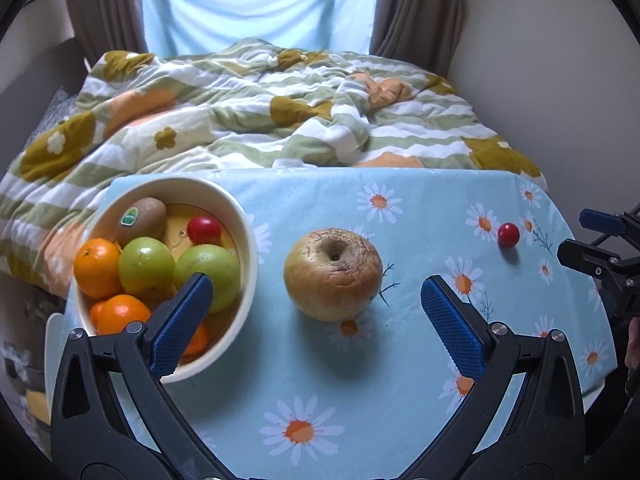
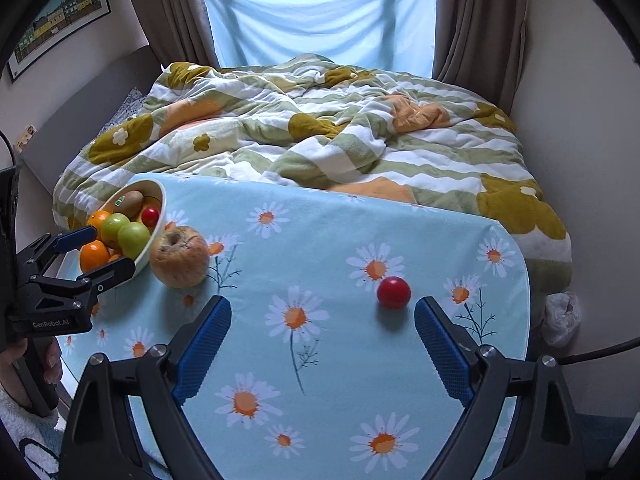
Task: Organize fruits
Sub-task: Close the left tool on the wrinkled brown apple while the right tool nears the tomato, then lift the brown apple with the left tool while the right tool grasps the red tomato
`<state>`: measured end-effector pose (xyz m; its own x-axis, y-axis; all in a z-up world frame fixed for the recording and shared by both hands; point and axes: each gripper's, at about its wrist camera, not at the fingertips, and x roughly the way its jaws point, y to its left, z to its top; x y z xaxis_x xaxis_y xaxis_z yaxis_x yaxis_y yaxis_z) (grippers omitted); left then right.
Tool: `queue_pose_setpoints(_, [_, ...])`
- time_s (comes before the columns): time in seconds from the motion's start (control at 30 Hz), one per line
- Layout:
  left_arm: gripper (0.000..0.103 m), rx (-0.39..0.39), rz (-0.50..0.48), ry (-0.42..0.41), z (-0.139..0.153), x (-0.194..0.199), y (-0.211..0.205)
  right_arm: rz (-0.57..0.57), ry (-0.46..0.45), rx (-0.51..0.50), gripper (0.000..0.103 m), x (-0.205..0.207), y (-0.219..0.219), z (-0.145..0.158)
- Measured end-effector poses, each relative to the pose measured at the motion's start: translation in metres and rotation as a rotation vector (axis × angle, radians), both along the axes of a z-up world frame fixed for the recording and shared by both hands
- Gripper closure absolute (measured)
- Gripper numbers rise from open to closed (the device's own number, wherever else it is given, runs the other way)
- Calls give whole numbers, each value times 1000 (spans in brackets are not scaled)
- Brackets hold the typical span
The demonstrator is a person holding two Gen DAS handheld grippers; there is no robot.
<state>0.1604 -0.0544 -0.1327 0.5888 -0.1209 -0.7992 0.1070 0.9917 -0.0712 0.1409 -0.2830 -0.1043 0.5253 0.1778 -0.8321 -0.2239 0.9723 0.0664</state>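
Note:
A cream bowl (image 1: 248,240) at the table's left holds a kiwi (image 1: 142,216), two green fruits (image 1: 146,266), oranges (image 1: 96,268) and a small red tomato (image 1: 204,230). A wrinkled yellow-brown apple (image 1: 333,274) lies on the cloth right of the bowl, ahead of my open left gripper (image 1: 316,300). A second red tomato (image 1: 508,234) lies far right. In the right wrist view that tomato (image 2: 393,291) lies just ahead of my open, empty right gripper (image 2: 322,312), toward its right finger. The apple (image 2: 180,256) and the bowl (image 2: 158,216) are at the left there.
The table carries a light blue daisy-print cloth (image 2: 320,360). Behind it is a bed with a striped floral quilt (image 2: 320,128), then curtains and a window. A white plastic bag (image 2: 560,316) lies on the floor at the right.

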Motion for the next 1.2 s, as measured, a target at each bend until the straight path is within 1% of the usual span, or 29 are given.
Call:
queue_pose_setpoints(0.17, [0,11,57,-5,-19,10,-15,28,14,-14,11,11,-19,-22])
queue_pose_setpoints(0.27, [0,46,67,-5,-31,14,-24,44,31,-17,11,19,-24,-37])
queue_pose_setpoints(0.43, [1,93,79,2,-43,20,-36,52,33,-13,11,31,-33,-55])
queue_pose_setpoints(0.57, [2,111,94,12,-50,24,-40,72,44,0,11,38,-35,-67])
queue_pose_setpoints(0.7, [12,140,107,49,-59,32,-41,85,57,11,11,44,-36,-75])
queue_pose_setpoints(0.77, [14,147,111,59,-62,35,-42,85,55,10,12,46,-36,-77])
queue_pose_setpoints(0.8, [20,161,118,63,-63,36,-42,85,56,10,12,47,-36,-77])
queue_pose_setpoints(0.97, [20,168,108,69,-63,35,-40,95,70,4,24,51,-37,-84])
queue_pose_setpoints(1.03, [20,173,105,75,-62,35,-41,94,81,3,32,56,-37,-88])
queue_pose_setpoints(1.1, [20,176,104,79,-62,34,-41,87,91,9,37,59,-38,-90])
queue_pose_setpoints(1.2, [21,174,99,82,-62,33,-41,88,99,6,39,61,-37,-93])
